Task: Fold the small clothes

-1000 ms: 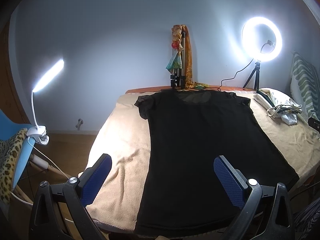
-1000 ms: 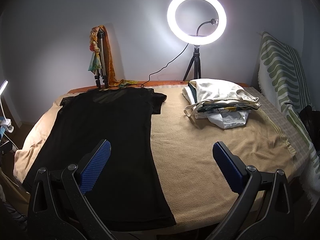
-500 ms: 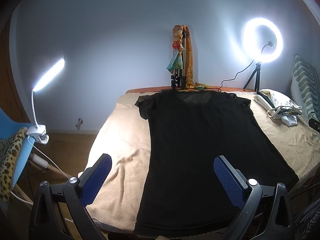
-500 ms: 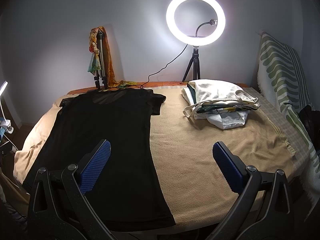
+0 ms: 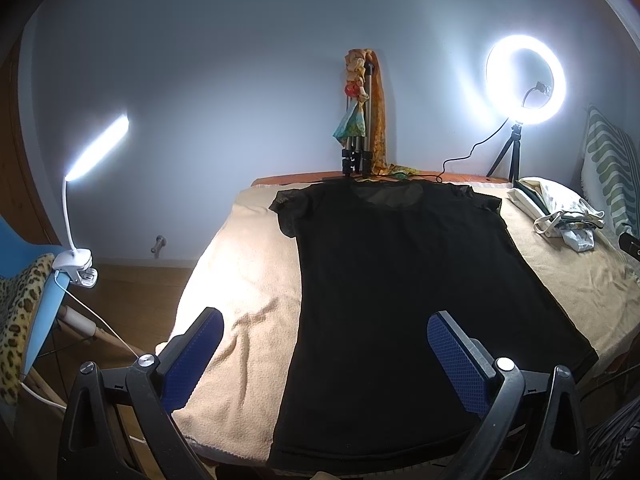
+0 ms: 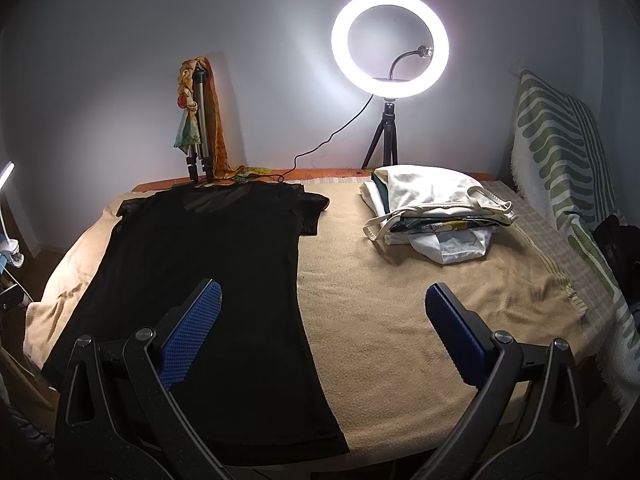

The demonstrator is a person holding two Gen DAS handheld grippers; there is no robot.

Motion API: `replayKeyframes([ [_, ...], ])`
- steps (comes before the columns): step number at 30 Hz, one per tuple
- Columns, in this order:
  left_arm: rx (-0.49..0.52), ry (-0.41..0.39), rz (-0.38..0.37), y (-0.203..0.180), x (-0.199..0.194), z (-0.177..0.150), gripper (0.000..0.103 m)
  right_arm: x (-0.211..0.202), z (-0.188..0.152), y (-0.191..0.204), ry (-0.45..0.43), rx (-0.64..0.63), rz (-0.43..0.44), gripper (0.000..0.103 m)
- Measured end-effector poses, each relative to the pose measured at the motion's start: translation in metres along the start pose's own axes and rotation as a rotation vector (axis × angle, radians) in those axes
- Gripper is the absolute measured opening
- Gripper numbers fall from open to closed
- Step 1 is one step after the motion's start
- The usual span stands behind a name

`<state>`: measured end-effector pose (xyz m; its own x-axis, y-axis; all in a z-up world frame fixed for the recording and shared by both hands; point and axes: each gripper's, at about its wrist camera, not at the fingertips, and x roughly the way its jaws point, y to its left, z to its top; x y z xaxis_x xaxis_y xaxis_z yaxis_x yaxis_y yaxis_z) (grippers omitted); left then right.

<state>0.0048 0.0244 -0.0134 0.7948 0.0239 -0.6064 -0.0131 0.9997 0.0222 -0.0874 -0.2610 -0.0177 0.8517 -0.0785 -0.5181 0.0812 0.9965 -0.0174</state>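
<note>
The black T-shirt (image 5: pixel 404 288) lies spread flat on the beige blanket (image 5: pixel 240 280) that covers the table, its neck toward twelve o'clock by the wall and its hem toward six o'clock at the near edge. In the right wrist view the same shirt (image 6: pixel 208 264) fills the nine o'clock half of the blanket, while a stack of pale folded clothes (image 6: pixel 436 208) sits well apart from it at about one o'clock.

The left gripper (image 5: pixel 324 340) hangs above the hem end with its jaws spread wide, holding nothing; one blue pad is over the blanket, the other over the shirt. The right gripper (image 6: pixel 324 316) is likewise spread wide and empty, straddling the shirt's edge at three o'clock.

The shirt looks thin, light and limp. It should drape and sag wherever it is not held, and a single pinch would likely lift only one layer or drag the rest across the blanket. The nap of the blanket probably gives some friction, which helps keep the unlifted part still. The panel at the shoulders looks sheerer than the body, though the dim light makes that hard to confirm.

Sensible holds are the edges: a sleeve (image 5: pixel 286 216) at ten o'clock together with the hem corner on that side, pinched through both layers, so that one long side can be carried over toward the middle without bunching.
</note>
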Motion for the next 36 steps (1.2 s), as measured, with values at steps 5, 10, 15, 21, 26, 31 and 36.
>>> replayKeyframes([
  [5, -0.001, 0.004, 0.003, 0.002, 0.001, -0.003, 0.103, 0.000, 0.000, 0.000, 0.000, -0.001, 0.001, 0.103],
  [10, -0.003, 0.012, 0.008, 0.005, 0.003, -0.006, 0.103, 0.000, 0.000, 0.000, -0.001, -0.001, 0.001, 0.103],
  [15, -0.005, 0.023, 0.018, 0.010, 0.005, -0.009, 0.103, 0.001, 0.003, 0.004, -0.002, -0.003, -0.003, 0.103],
  [21, -0.018, 0.041, 0.026, 0.021, 0.010, -0.014, 0.103, 0.004, 0.005, 0.014, 0.009, -0.019, -0.006, 0.103],
  [26, -0.028, 0.050, 0.029, 0.027, 0.011, -0.016, 0.103, 0.002, 0.008, 0.027, 0.011, -0.056, -0.013, 0.103],
  [31, -0.038, 0.062, 0.025, 0.032, 0.013, -0.019, 0.102, -0.001, 0.011, 0.040, 0.018, -0.089, 0.005, 0.103],
  [36, -0.095, 0.096, -0.047, 0.044, 0.020, -0.024, 0.087, -0.002, 0.028, 0.055, 0.023, -0.093, 0.109, 0.103],
])
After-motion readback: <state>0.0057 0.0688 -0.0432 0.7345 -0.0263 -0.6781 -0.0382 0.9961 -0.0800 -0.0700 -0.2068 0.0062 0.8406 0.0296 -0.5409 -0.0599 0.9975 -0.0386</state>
